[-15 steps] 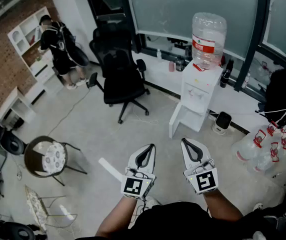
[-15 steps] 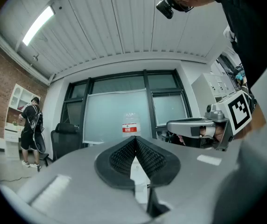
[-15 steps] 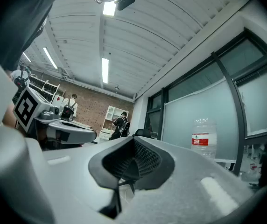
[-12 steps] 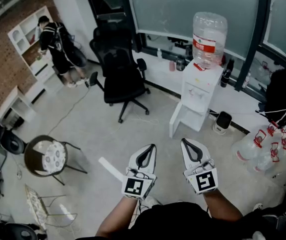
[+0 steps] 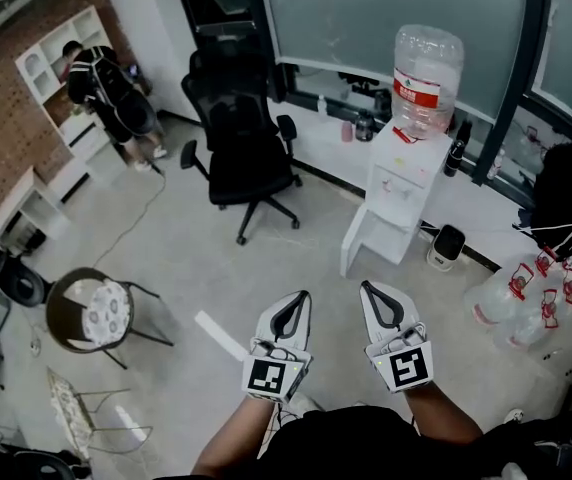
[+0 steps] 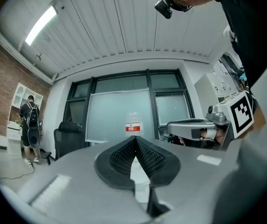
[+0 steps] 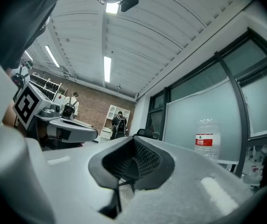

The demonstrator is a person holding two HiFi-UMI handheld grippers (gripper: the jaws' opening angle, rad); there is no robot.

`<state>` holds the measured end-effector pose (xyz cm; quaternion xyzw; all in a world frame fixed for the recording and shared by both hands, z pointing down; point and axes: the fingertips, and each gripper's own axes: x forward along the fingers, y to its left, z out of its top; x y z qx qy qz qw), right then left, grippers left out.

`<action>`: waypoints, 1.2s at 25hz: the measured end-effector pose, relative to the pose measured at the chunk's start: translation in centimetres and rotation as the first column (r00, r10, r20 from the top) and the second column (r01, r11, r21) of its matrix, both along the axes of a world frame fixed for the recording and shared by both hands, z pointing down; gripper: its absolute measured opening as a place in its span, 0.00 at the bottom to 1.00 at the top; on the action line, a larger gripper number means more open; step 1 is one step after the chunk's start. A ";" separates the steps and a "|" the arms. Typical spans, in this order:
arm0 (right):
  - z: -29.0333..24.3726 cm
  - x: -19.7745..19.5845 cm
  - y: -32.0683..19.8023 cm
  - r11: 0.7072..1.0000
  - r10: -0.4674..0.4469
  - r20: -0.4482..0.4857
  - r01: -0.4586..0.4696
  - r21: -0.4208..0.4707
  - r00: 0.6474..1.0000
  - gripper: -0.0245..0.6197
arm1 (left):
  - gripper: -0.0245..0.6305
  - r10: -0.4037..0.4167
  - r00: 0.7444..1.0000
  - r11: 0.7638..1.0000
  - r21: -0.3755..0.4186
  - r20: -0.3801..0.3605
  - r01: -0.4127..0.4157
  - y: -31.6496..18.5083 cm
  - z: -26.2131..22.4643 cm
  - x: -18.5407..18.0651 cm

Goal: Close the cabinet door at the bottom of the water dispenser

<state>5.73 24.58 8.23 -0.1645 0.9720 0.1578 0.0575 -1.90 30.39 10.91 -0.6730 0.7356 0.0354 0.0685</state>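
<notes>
In the head view the white water dispenser [image 5: 404,178] stands against the window wall with a clear bottle [image 5: 426,66] on top. Its bottom cabinet door [image 5: 354,246] is swung open toward the left. Both grippers are held side by side low in the picture, well short of the dispenser. My left gripper [image 5: 303,294] is shut and holds nothing, and my right gripper [image 5: 366,286] is also shut and empty. Seen from the left gripper view, the left gripper [image 6: 134,138] has its tips together, with the bottle [image 6: 133,125] straight beyond. The right gripper [image 7: 134,139] has the bottle [image 7: 207,139] to its right.
A black office chair [image 5: 242,158] stands left of the dispenser. A round chair with a patterned cushion [image 5: 92,313] is at the left. Several water bottles [image 5: 526,293] lie on the floor at the right. A person [image 5: 106,93] stands at a white shelf [image 5: 56,63] far left.
Both grippers hold nearly the same place and stay shut. The person at the far left has stepped closer to the shelf. The view has shifted slightly.
</notes>
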 end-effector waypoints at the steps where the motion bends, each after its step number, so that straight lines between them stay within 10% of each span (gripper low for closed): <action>1: -0.1 -0.3 0.0 1.000 -0.002 0.013 0.002 -0.003 1.000 0.04 | 0.06 0.001 1.000 1.000 0.001 0.001 -0.001 0.0 0.1 -0.3; 30: 1.1 -8.4 -5.4 0.989 0.145 0.004 -0.145 -0.006 0.989 0.04 | 0.06 0.100 0.995 0.995 0.008 -0.002 -0.100 -5.8 1.9 -9.2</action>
